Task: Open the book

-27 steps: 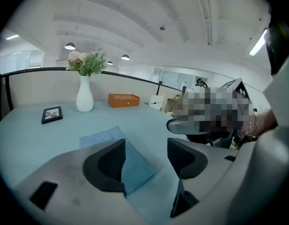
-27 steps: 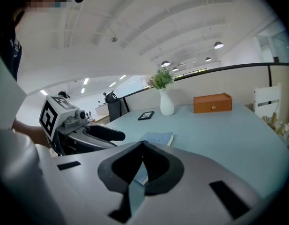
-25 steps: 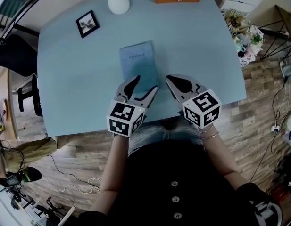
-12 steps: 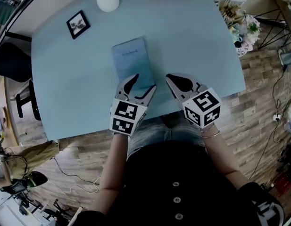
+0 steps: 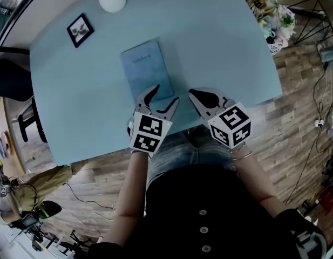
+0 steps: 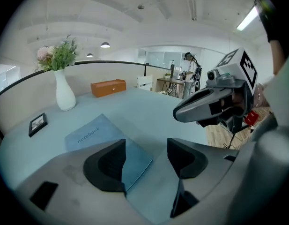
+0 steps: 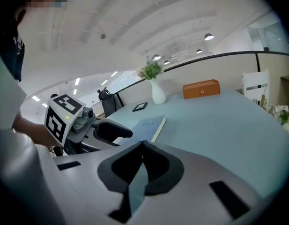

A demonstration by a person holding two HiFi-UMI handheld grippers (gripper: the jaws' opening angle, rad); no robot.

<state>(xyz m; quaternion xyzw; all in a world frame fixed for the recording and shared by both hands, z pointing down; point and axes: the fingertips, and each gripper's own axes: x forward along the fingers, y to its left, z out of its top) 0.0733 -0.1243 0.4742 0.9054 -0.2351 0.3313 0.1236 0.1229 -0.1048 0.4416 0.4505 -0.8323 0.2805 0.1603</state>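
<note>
A pale blue book point(image 5: 144, 69) lies closed on the light blue table point(image 5: 225, 47), its cover marked "notebook" point(image 6: 90, 134). My left gripper point(image 5: 166, 95) is open at the book's near right corner. In the left gripper view that corner shows between the two jaws point(image 6: 145, 157), and whether a jaw touches it I cannot tell. My right gripper point(image 5: 195, 96) is shut on nothing, hovering over bare table just right of the book and of the left gripper. The right gripper view shows its tips point(image 7: 141, 145) meeting, with the book point(image 7: 151, 124) ahead to the left.
A white vase with flowers point(image 6: 64, 93), a small black photo frame point(image 5: 79, 29) and an orange box point(image 6: 108, 87) stand along the table's far side. The table's near edge point(image 5: 171, 136) runs just below both grippers. Chairs and wood floor surround the table.
The head view has shifted, so the table and book sit further left in the picture. The left gripper has edged to the book's near right corner. The right gripper has hardly moved.
</note>
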